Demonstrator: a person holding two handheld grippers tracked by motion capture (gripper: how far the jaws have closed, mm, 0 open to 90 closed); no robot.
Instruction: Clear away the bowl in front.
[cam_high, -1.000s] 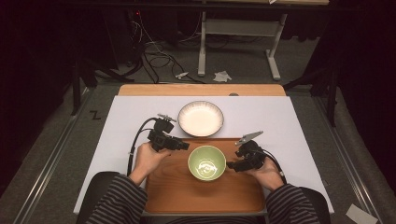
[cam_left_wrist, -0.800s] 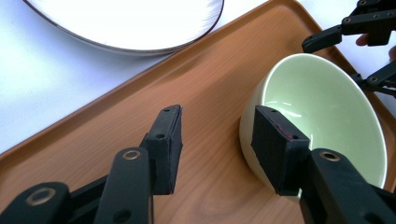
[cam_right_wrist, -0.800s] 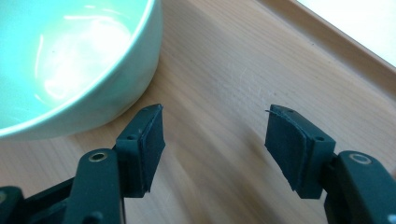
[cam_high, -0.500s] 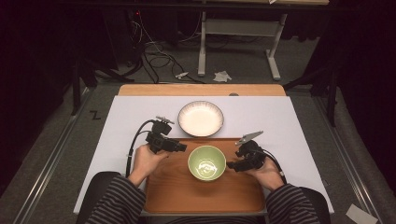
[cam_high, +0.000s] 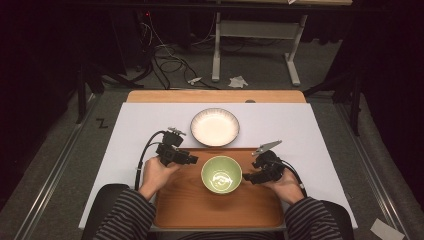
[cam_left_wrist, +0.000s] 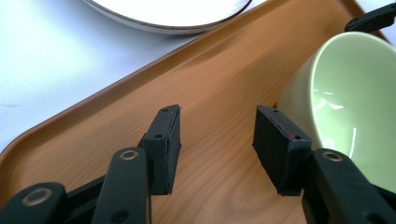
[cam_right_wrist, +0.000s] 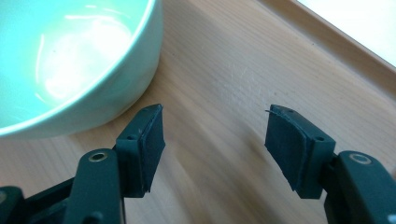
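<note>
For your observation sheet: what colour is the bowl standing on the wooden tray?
Pale green, glossy inside; the bowl shows best in the high view.

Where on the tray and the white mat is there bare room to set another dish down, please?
The wooden tray is bare along its near part, between the person's forearms. The white mat is free left and right of the white plate. It is crowded around the green bowl, flanked closely by the left gripper and right gripper, both open.
</note>
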